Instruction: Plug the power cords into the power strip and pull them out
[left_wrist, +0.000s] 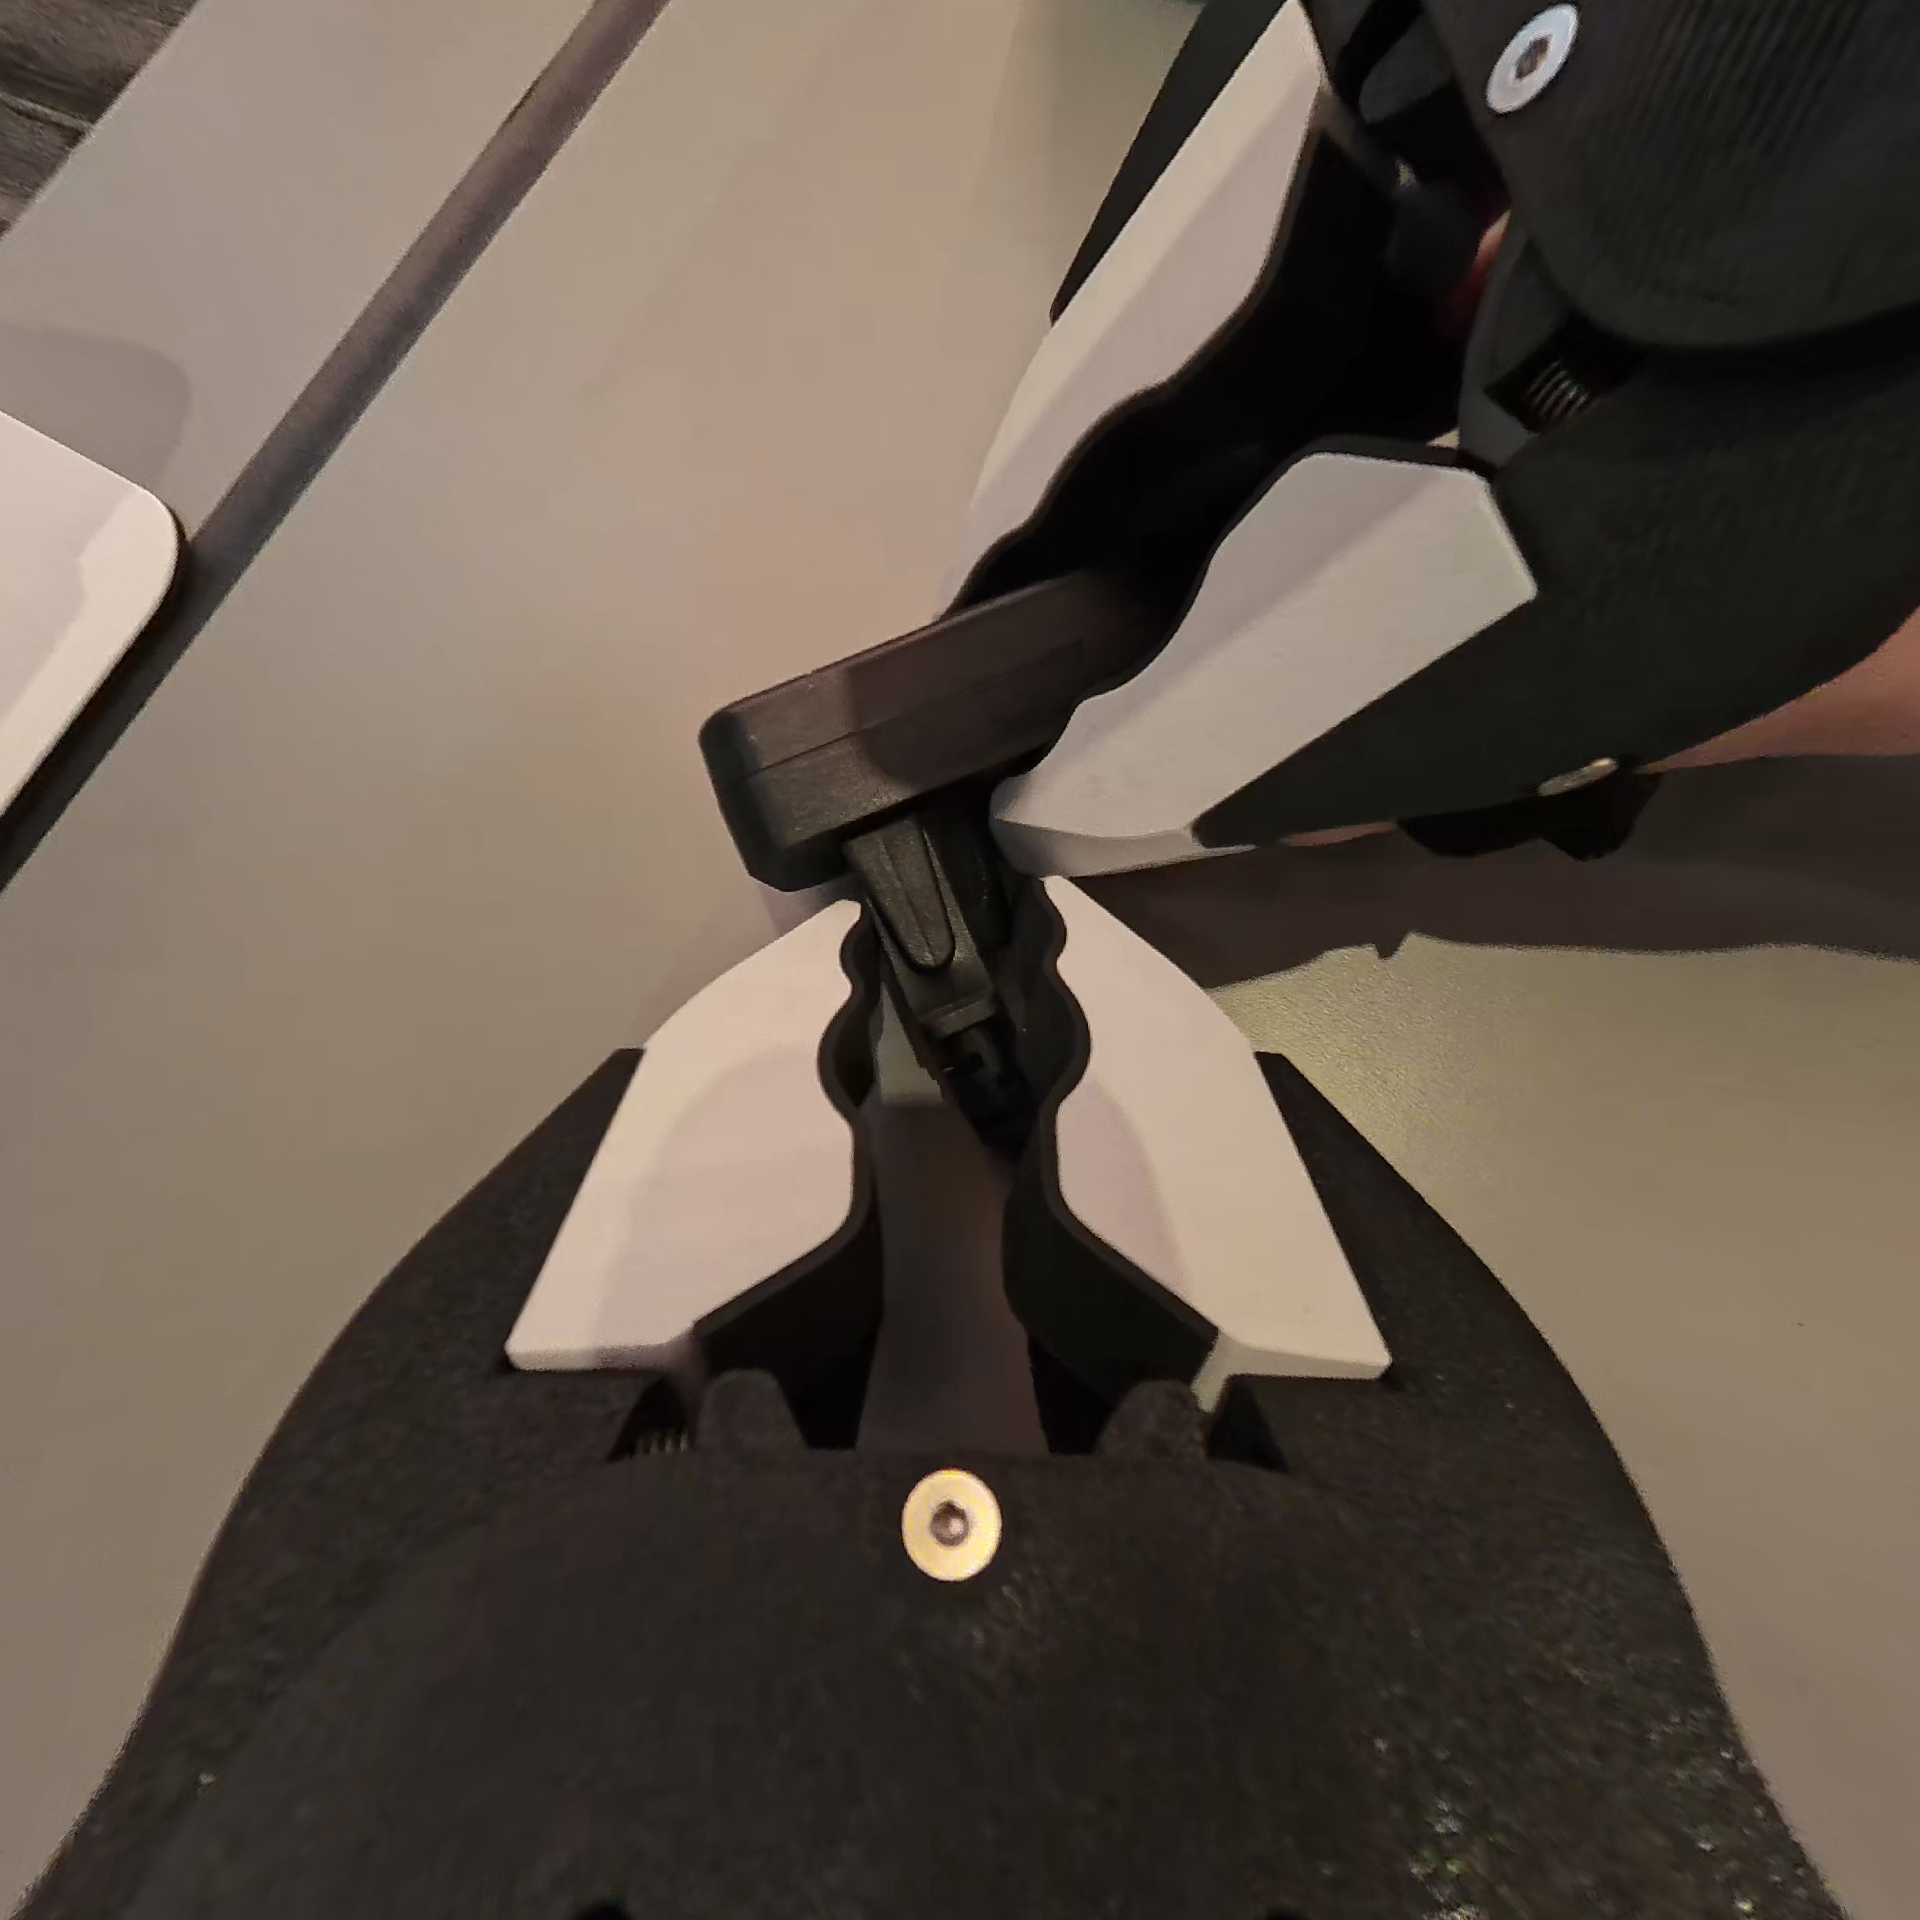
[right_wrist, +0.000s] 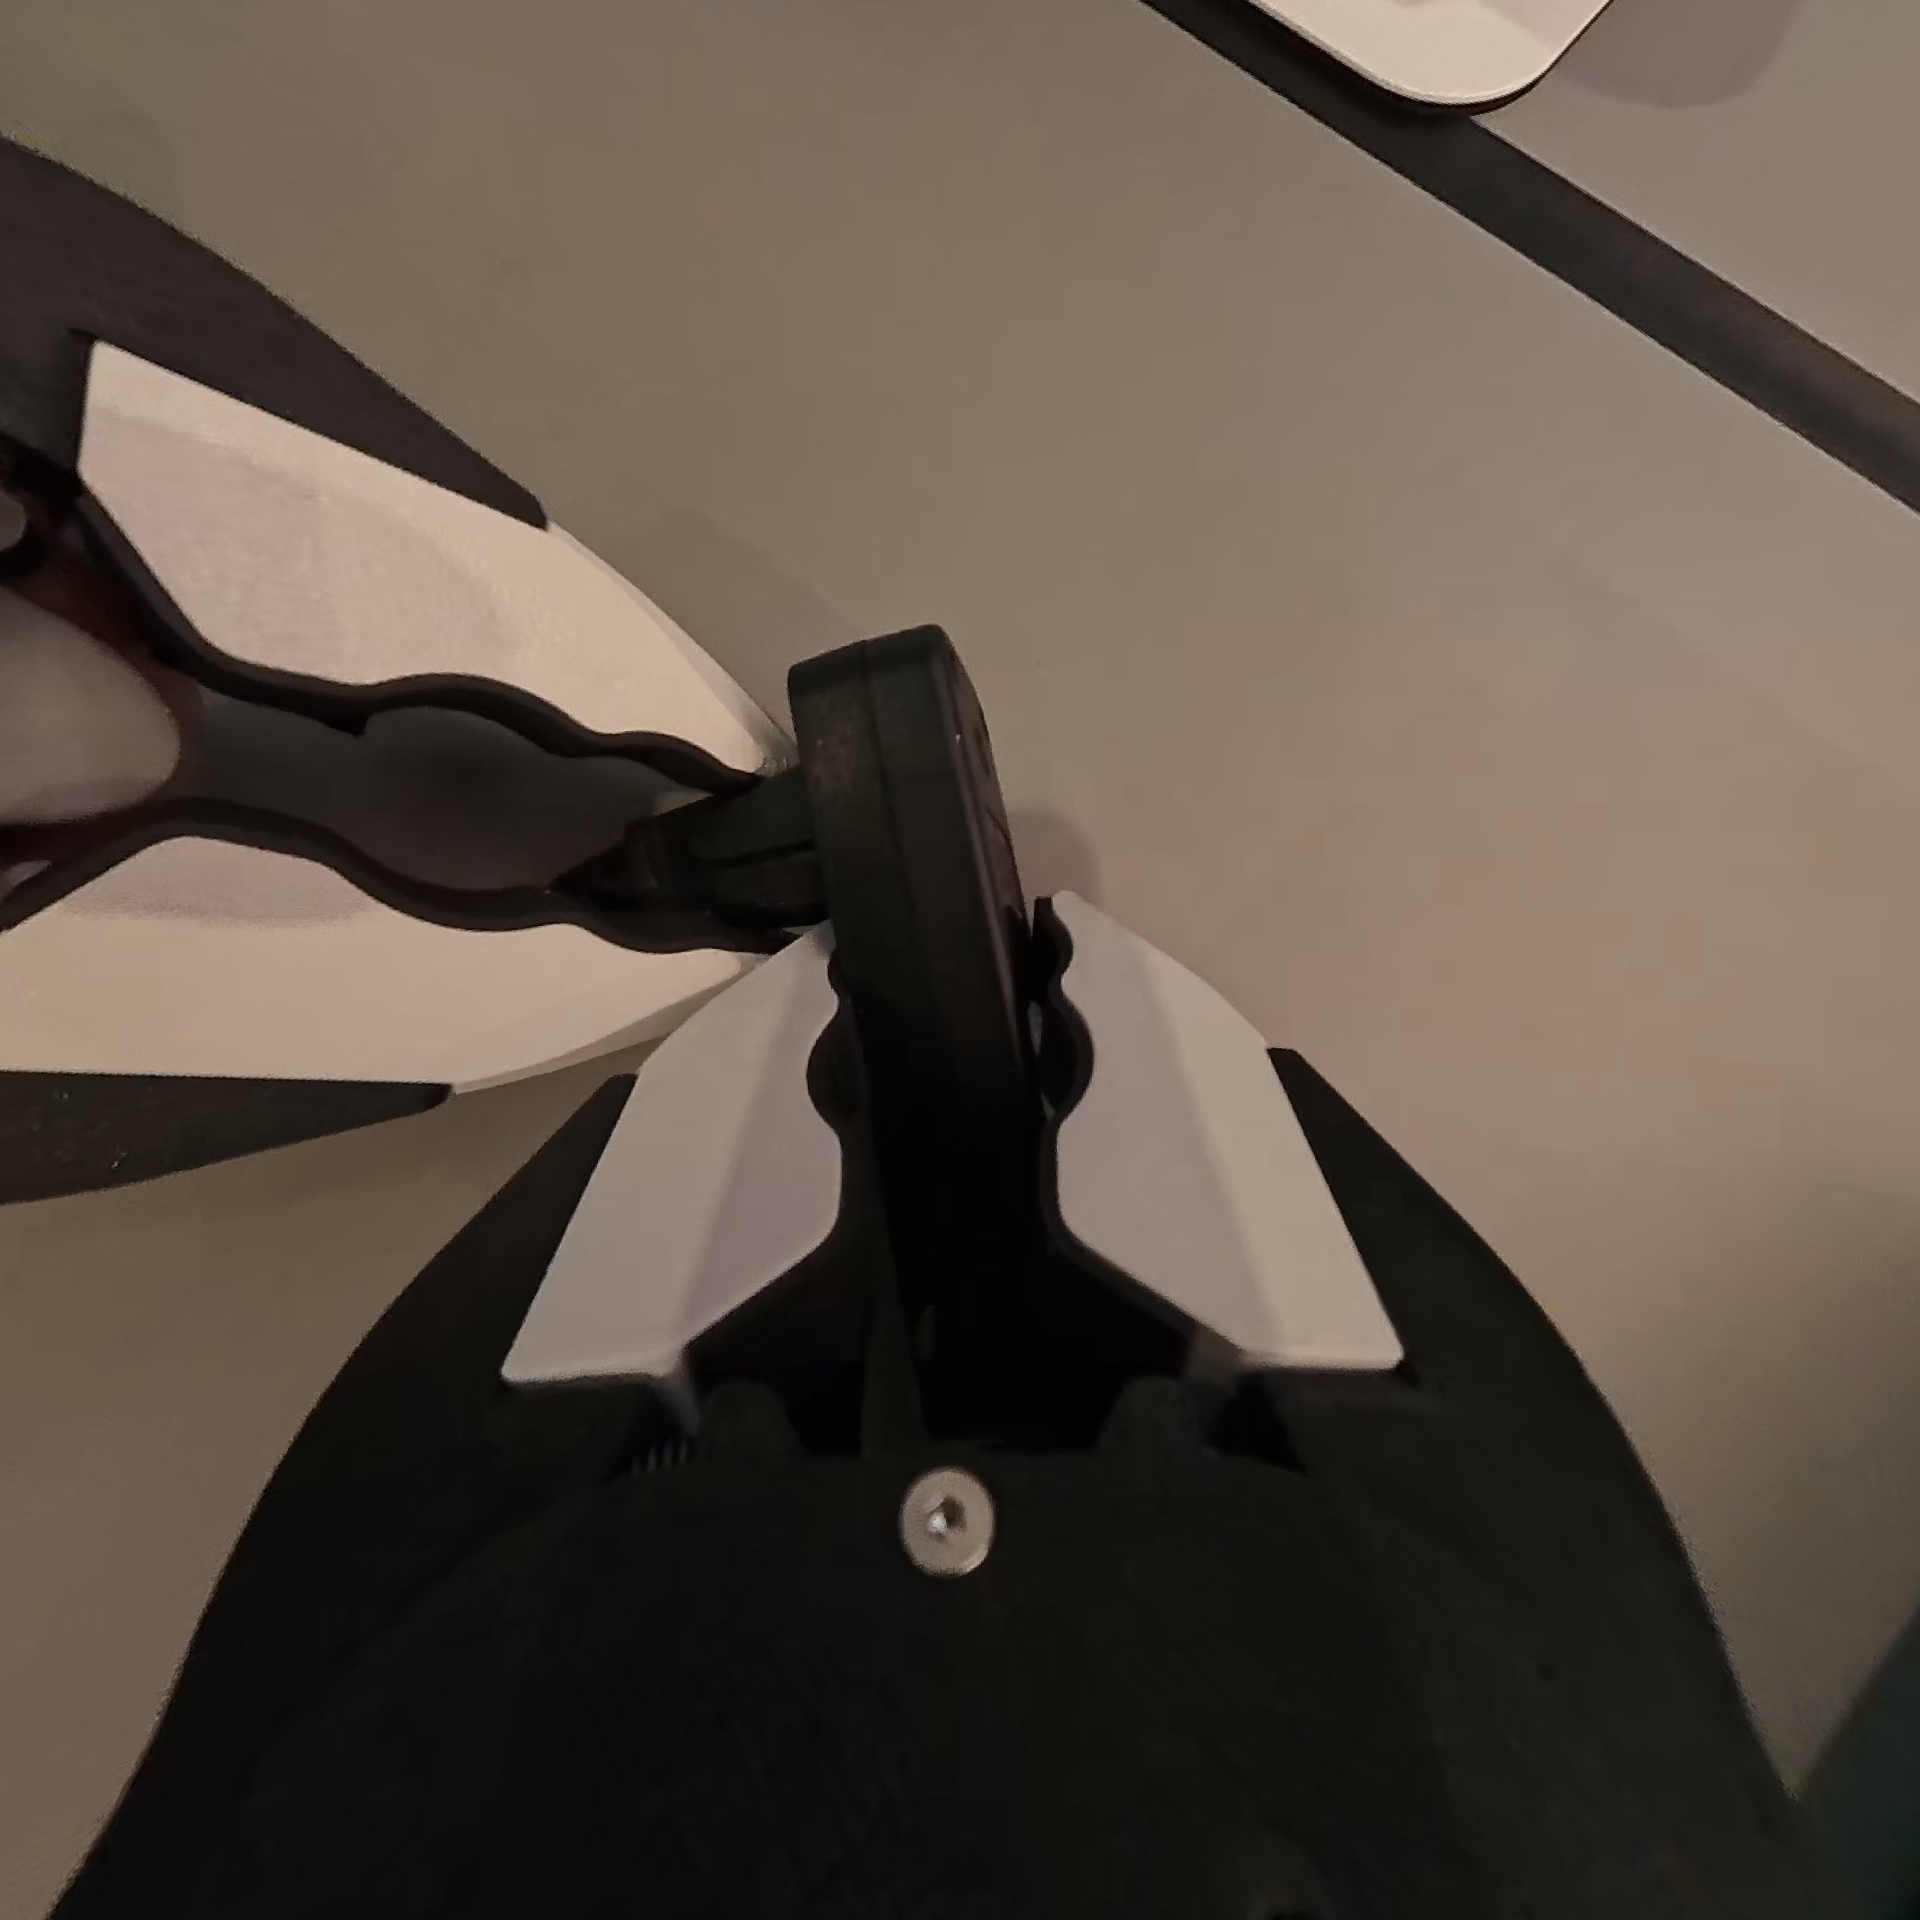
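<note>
A slim black power strip (left_wrist: 894, 727) is held above the grey table. My right gripper (right_wrist: 940, 925) is shut on its body (right_wrist: 894, 748), which runs back between the white fingers. A black plug (left_wrist: 914, 914) sticks into the strip's face. My left gripper (left_wrist: 951, 935) is shut on the plug's ribbed neck, and the cord (left_wrist: 982, 1091) runs back between its fingers. In the right wrist view the left gripper (right_wrist: 764, 847) comes in from the left and pinches the plug (right_wrist: 727, 842). In the left wrist view the right gripper (left_wrist: 997, 707) comes in from the upper right. The prongs are hidden.
A white flat object with rounded corners (left_wrist: 73, 603) lies on the table beyond a dark seam (left_wrist: 395, 291). It also shows at the top of the right wrist view (right_wrist: 1455, 42), past the same seam (right_wrist: 1662, 270). A person's hand (left_wrist: 1766, 717) holds the right gripper. Both grippers' tips are close together, under 4 cm apart. The dark seam (left_wrist: 395, 291) lies around 20 cm away from my right fingertips. Seen from the right wrist view (right_wrist: 1779, 342) as well.
</note>
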